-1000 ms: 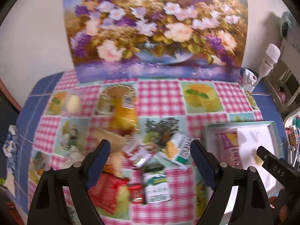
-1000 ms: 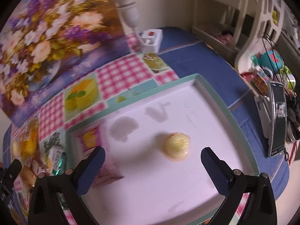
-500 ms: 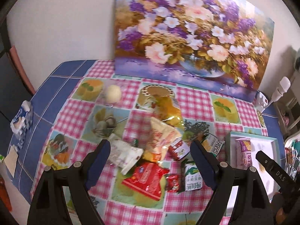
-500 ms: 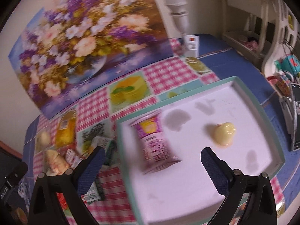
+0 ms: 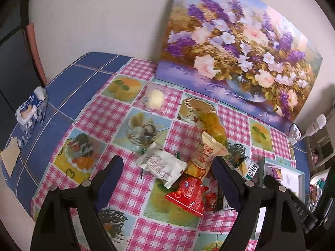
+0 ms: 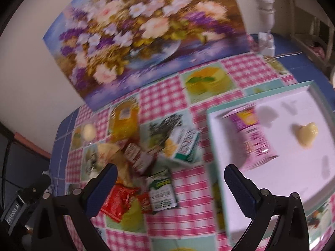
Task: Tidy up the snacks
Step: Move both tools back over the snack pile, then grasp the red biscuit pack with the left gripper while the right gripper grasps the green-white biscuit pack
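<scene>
2 grippers, left gripper [image 5: 167,173] and right gripper [image 6: 169,179], jaws wide, empty, above snack pile [image 5: 184,173].

My right gripper [image 6: 169,182] hangs with its jaws wide apart and nothing between them, over the pink checked tablecloth [image 6: 163,98]. I take the white tray [image 6: 272,188] with its teal rim as my landmark. Inside it, near its left edge, lies a pink snack packet [image 6: 251,138]; to the right of that, well apart, sits a pale yellow heart-shaped sweet [image 6: 306,133]. Just left of the tray lies a white and green carton [image 6: 184,144], and below it a green and white sachet [image 6: 162,190]. Further left lies a red wrapper [image 6: 117,200] (blurred, so I cannot read it). Beyond the tray, a flower painting [image 6: 144,33] leans on the wall.
</scene>
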`<action>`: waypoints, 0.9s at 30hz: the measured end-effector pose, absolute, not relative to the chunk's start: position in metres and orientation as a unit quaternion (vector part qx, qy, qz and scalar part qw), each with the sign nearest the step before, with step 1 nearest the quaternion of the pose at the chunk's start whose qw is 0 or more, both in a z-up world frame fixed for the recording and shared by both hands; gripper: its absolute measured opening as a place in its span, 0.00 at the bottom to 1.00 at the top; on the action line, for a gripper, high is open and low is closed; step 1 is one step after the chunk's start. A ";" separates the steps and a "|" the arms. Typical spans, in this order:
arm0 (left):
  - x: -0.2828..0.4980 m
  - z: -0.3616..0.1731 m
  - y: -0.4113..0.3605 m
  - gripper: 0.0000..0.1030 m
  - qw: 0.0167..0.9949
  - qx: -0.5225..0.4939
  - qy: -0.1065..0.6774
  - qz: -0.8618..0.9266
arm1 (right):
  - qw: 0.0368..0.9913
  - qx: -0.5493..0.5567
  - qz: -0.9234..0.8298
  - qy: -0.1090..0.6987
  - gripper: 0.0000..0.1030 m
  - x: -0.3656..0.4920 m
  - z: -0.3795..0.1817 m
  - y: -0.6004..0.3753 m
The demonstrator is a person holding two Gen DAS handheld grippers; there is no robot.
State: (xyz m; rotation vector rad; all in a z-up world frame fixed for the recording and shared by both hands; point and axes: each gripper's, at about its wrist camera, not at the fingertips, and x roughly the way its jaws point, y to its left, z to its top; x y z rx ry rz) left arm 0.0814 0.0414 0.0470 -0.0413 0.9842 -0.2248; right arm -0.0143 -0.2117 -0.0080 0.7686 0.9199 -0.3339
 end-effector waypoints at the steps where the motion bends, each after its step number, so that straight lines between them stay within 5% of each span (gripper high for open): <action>1: 0.083 0.045 0.043 0.85 0.873 -0.022 0.475 -0.108 | 0.811 0.358 -0.153 0.436 1.00 -0.011 -0.011 -0.207; 27: 0.101 -0.056 -0.010 0.81 0.768 -0.010 0.622 -0.153 | 0.762 0.267 -0.167 0.566 0.95 0.024 -0.093 -0.171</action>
